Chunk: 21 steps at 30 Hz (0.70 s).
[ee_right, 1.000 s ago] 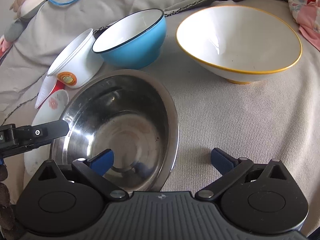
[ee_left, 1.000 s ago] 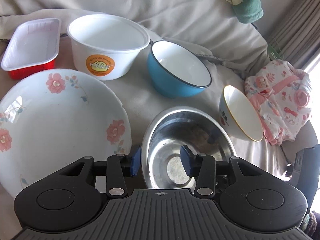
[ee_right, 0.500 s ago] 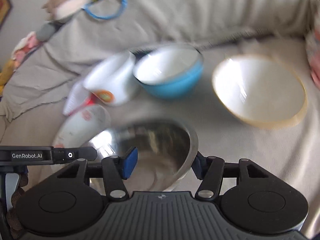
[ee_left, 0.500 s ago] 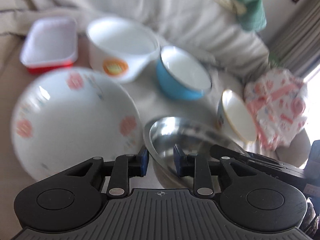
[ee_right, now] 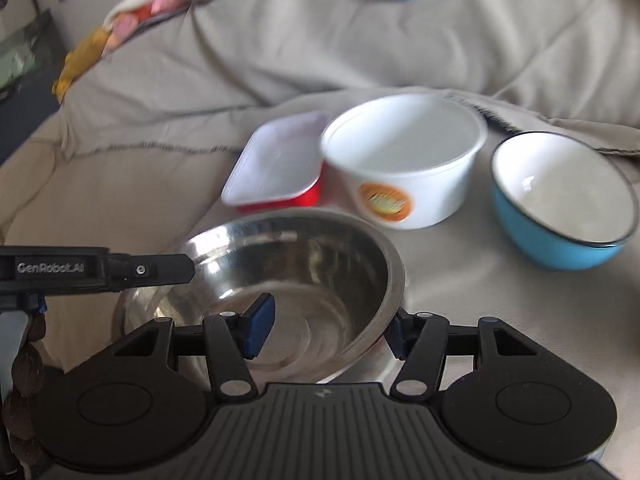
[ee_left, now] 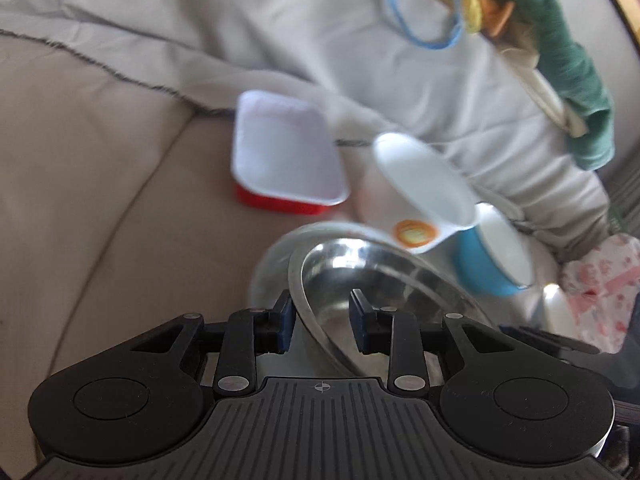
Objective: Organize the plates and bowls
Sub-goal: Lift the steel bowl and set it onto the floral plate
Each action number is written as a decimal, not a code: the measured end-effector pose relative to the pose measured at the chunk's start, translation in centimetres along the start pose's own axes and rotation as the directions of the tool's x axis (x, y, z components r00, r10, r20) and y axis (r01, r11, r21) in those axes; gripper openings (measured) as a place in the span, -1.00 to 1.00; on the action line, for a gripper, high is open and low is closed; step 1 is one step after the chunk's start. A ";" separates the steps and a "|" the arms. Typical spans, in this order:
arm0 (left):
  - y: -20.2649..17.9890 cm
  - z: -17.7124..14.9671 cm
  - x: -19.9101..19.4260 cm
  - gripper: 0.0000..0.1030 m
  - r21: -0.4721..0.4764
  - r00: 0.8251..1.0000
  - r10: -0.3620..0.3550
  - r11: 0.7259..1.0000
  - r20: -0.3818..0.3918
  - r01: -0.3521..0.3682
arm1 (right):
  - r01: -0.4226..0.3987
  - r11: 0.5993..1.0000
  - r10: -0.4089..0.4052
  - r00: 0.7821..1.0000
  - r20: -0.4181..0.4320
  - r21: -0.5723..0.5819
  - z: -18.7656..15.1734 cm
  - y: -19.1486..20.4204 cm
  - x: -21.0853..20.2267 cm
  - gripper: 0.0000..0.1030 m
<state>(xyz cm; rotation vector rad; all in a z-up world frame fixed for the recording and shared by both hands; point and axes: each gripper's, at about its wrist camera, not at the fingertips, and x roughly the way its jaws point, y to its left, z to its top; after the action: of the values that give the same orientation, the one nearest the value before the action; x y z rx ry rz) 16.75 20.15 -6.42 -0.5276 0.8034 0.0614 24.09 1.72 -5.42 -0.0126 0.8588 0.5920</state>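
Both claws clamp the steel bowl (ee_right: pixel 296 280) — left claw (ee_left: pixel 320 324), right claw (ee_right: pixel 328 330) — rim between pads.

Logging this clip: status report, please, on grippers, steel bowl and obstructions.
Left gripper and right gripper both clamp the steel bowl rim. Bowl tilted, over the floral plate. White tub close ahead.
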 end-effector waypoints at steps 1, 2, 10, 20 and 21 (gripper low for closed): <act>0.2 -0.1 0.1 -0.36 0.007 1.000 0.004 1.000 0.004 -0.004 | -0.005 1.000 0.005 1.000 -0.007 -0.010 -0.2 0.1 0.4 0.12; 0.4 -0.3 0.1 -0.36 0.015 1.000 0.011 1.000 0.013 -0.011 | -0.007 1.000 0.007 1.000 -0.009 -0.022 -0.4 0.3 0.5 0.13; 0.3 0.1 -1.5 -0.34 0.107 0.988 0.119 0.986 0.100 -0.130 | 0.014 0.998 -0.010 0.997 0.077 -0.058 -1.3 -0.3 -1.6 0.17; 3.5 0.1 2.1 -0.28 -0.123 0.997 0.043 0.991 -0.064 -0.050 | -0.028 0.981 0.030 1.000 -0.008 0.192 -1.3 -4.5 1.5 0.22; 3.9 0.1 2.4 -0.27 -0.142 0.997 0.031 0.989 -0.075 -0.041 | -0.048 0.972 0.056 0.998 -0.030 0.228 -1.3 -5.0 2.1 0.22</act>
<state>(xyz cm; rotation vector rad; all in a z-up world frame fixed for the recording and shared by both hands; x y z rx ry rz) 17.58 23.23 -9.70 -0.6547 0.8837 0.1350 26.66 -1.78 -8.86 0.2084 0.9604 0.5404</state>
